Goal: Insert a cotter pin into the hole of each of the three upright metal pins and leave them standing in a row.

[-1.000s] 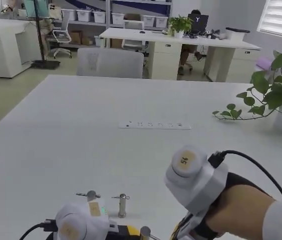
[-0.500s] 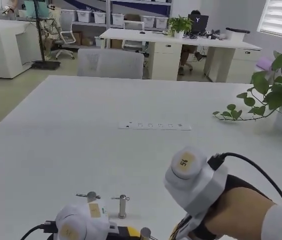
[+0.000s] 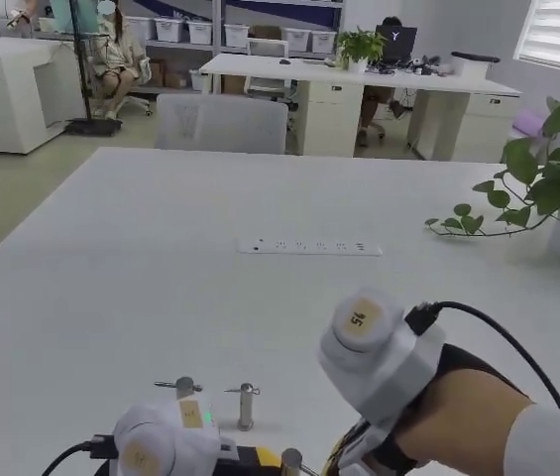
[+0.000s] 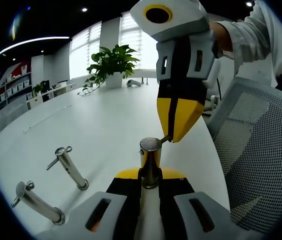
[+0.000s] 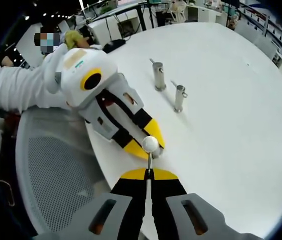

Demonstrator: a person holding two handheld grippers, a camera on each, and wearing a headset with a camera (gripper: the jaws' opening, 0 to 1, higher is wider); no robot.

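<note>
Left gripper view: left gripper (image 4: pixel 150 176) is clenched on the shank of a pin (image 4: pixel 150 146), which stands upright between the jaws. Right gripper (image 4: pixel 174 132) hangs above and just right of it, nose down, jaws clamped on a cotter (image 4: pixel 166 139). The cotter tip touches the right edge of the pin head; too small to tell whether it's in the hole. Right gripper view shows the same contact: the thin cotter runs straight from the closed jaws to the pin's top, with the left gripper reaching in from the left. Middle pin (image 4: pixel 72 169) and end pin (image 4: pixel 37 203) stand on the table (image 4: pixel 106 115) left of the held pin, apart from each other, untouched by either gripper. Each has a wire loop (image 4: pixel 68 149) sticking out near its top. Head view: three pins in a row near the table's near edge, with the held one at the bottom of frame between the grippers, partly cut off. Power strip (image 3: pixel 309 247) lies mid-table, well apart from the pins. Plant (image 3: pixel 547 183) is at the table's right side. Mesh chair (image 4: pixel 260 150) is behind the right gripper.
</note>
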